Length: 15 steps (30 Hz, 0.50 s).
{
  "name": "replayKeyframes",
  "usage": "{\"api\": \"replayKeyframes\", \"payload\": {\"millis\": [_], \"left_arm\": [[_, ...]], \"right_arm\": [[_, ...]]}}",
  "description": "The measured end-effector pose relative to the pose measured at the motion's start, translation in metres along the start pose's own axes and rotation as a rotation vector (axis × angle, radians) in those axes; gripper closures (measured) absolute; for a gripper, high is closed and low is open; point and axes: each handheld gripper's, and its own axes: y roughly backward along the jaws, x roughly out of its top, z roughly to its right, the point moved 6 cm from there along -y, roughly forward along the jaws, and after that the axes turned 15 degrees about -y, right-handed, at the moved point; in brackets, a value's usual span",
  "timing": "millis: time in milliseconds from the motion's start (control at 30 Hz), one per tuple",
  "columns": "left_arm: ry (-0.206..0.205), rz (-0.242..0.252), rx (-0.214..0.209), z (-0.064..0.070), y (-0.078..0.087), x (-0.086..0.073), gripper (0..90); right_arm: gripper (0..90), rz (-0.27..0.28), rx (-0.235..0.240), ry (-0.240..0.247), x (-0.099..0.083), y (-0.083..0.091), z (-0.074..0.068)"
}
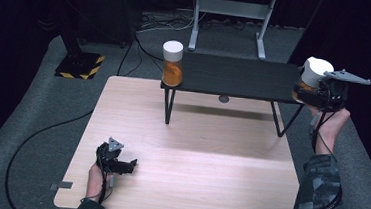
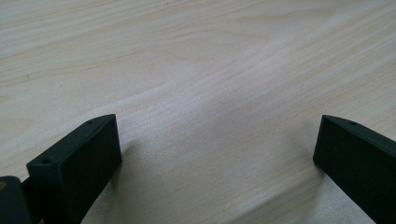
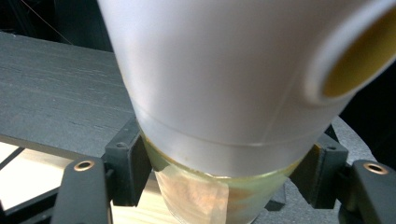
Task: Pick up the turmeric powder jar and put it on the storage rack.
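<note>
Looking at the high view first: right gripper sits at the right end of the black shelf, raised off the desk, fingers clamped on a jar with a white lid and orange contents. Jar is level with the shelf's right edge; can't tell if it rests on the shelf or hangs just beside it. Grey plate on top of that gripper points right. A second jar, same white lid and orange fill, stands upright on the shelf's left end, well apart from the held one. Left gripper is low over the near-left corner of the desk, well apart from both jars, with the hand behind it.

Left gripper view: both black fingers spread wide, nothing between them, just bare pale wood of the desk below. Fingers look close to the surface; contact not confirmable.

Right gripper view: fingers closed on the jar's clear body just below the white lid, one on each side. Orange contents visible through the wall under the lid. Lid has a round opening at its upper right showing an orange-yellow inside. Black shelf top runs off to the left behind the jar, light desk wood visible underneath it.
</note>
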Motion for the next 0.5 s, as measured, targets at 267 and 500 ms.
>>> {"api": "replayKeyframes", "payload": {"millis": [267, 500], "left_arm": [[0.0, 0.0, 0.0, 0.0, 0.0, 0.0, 0.1], [0.0, 0.0, 0.0, 0.0, 0.0, 0.0, 0.1]], "right_arm": [[29.7, -0.019, 0.012, -0.003, 0.007, -0.013, -0.005], [29.7, -0.041, 0.023, -0.006, 0.011, -0.028, -0.011]]}}
